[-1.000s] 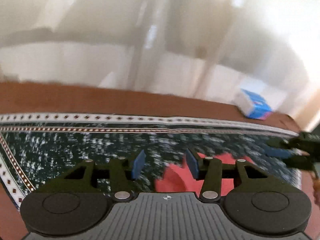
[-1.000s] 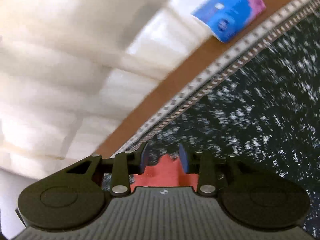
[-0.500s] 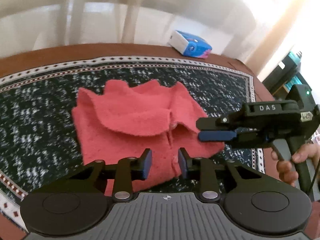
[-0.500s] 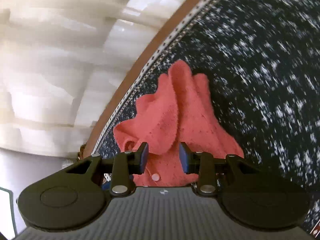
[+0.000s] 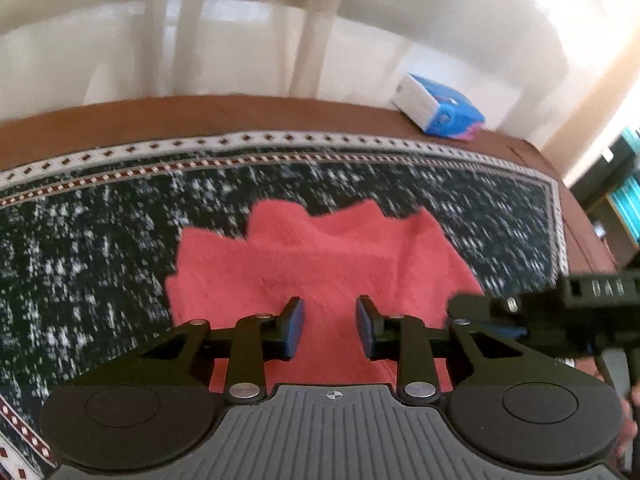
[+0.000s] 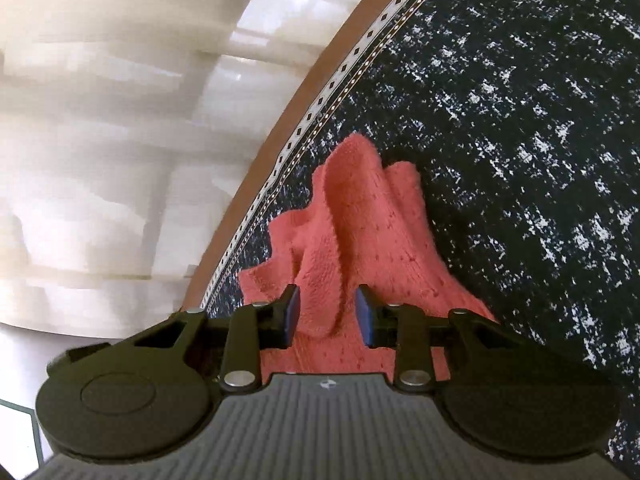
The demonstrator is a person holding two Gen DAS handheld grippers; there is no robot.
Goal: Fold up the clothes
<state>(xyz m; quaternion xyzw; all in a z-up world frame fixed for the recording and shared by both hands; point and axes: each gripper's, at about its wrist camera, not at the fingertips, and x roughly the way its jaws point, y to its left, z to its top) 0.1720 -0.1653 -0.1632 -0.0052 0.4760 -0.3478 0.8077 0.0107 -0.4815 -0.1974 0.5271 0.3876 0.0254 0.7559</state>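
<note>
A fuzzy coral-red knitted garment (image 5: 320, 264) lies rumpled on a dark, white-flecked rug (image 5: 80, 264) with a diamond-patterned border. The left gripper (image 5: 329, 326) hangs over the garment's near edge, its jaws having just been closing, partly open with nothing pinched. The right gripper (image 6: 325, 312) straddles a raised ridge of the knit, jaws just closing, pads not visibly pressing. A blue-and-white box (image 5: 438, 110) sits beyond the rug.
</note>
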